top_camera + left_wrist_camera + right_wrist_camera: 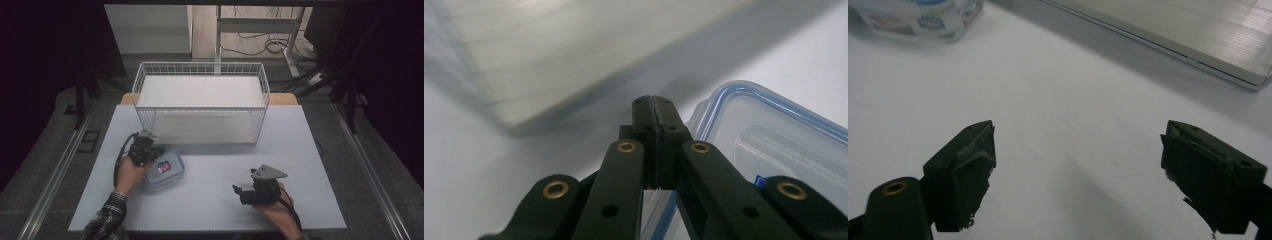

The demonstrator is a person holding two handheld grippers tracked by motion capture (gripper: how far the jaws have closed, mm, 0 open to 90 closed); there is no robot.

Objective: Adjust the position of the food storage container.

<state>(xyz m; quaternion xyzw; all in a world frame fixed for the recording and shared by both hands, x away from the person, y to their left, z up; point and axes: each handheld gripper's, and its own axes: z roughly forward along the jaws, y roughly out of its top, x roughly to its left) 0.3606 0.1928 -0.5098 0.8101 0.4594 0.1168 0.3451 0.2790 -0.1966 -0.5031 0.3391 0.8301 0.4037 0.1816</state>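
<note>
Left gripper: I had jaws pressed together, empty, beside the box just to its right, likely to nudge it | Right gripper: jaws wide, empty, box well apart, kept ready | basket beyond both.

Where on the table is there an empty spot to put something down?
The white table is bare between the clear plastic box with the blue-rimmed lid and the right gripper, and along its right side beyond that gripper. It is crowded at the back, where the white wire basket stands, and beside the left gripper.
</note>
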